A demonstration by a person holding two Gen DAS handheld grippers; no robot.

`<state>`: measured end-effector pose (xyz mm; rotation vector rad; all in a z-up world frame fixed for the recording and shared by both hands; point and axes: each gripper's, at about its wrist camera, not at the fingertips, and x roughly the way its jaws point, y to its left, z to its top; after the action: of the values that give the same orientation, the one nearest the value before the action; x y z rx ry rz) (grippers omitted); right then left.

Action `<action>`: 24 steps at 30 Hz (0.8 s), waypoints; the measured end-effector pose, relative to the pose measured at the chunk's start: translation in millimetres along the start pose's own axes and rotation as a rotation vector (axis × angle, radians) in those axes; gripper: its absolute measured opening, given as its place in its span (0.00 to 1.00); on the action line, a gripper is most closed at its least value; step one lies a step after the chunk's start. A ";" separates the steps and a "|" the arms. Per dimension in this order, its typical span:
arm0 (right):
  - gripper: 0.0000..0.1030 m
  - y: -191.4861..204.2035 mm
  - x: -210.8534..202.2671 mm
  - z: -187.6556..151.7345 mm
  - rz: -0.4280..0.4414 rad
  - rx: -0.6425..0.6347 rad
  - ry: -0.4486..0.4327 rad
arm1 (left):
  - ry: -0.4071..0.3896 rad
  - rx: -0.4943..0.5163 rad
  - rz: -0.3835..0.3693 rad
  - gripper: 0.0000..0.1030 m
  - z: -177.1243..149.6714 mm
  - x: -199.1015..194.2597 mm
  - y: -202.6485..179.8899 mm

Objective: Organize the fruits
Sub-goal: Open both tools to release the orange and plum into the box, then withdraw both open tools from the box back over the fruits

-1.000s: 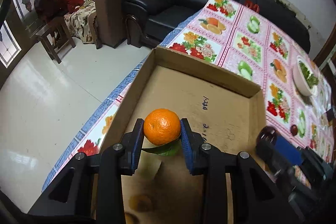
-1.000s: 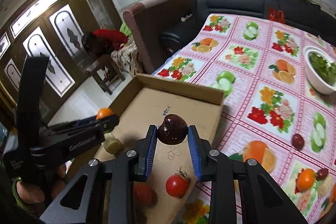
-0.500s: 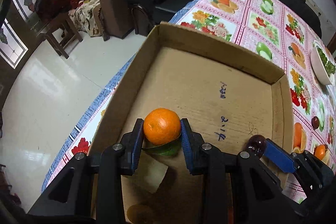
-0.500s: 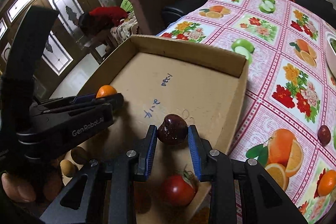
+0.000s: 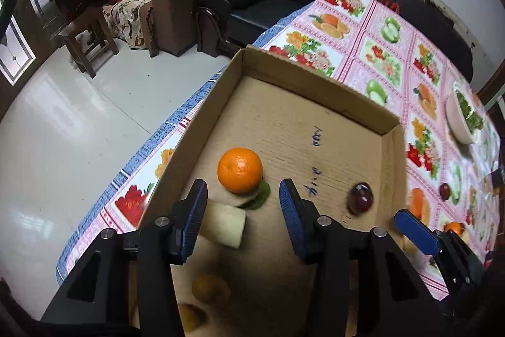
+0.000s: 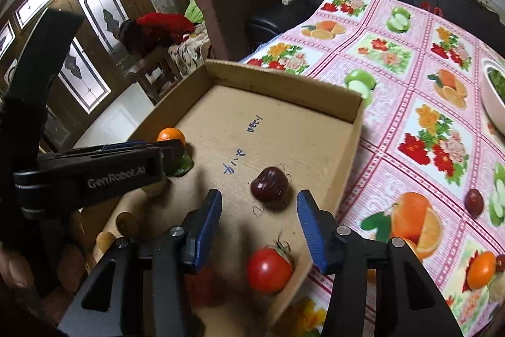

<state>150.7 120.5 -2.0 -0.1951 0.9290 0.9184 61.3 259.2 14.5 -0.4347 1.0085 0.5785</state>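
An orange (image 5: pixel 240 170) with a green leaf lies on the floor of the cardboard box (image 5: pixel 312 97), just ahead of my left gripper (image 5: pixel 243 212). Its jaws are opening and nothing is between them. A dark red fruit (image 6: pixel 270 186) rests on the box floor ahead of my right gripper (image 6: pixel 258 226), whose jaws are also opening, clear of the fruit. The same dark fruit (image 5: pixel 360 198) and orange (image 6: pixel 171 135) show in the other views. The left gripper's body (image 6: pixel 91 176) crosses the left of the right wrist view.
In the box near the grippers lie a red tomato (image 6: pixel 269 269), a pale cut piece (image 5: pixel 222 223) and brownish fruits (image 5: pixel 210 288). On the fruit-print tablecloth (image 6: pixel 410 116) sit a dark fruit (image 6: pixel 474 201), an orange (image 6: pixel 481 269) and a white bowl of greens (image 5: pixel 462 119). Sofas stand behind.
Both grippers have opened. The orange has dropped from the left jaws and the dark red fruit from the right jaws onto the box floor.
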 end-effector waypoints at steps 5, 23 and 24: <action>0.50 -9.1 -26.6 -10.9 0.002 0.035 -0.029 | -0.025 0.012 -0.028 0.45 -10.6 -18.3 -11.6; 0.51 -92.6 -140.0 -79.2 -0.058 0.285 -0.181 | -0.057 0.174 -0.096 0.49 -63.1 -56.2 -95.5; 0.51 -98.3 -143.9 -82.8 -0.066 0.303 -0.183 | -0.054 0.184 -0.103 0.49 -65.1 -57.1 -99.7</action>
<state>136.7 -68.4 34.5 0.1151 0.8735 0.7111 58.4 130.0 41.6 -0.3049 0.9720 0.3993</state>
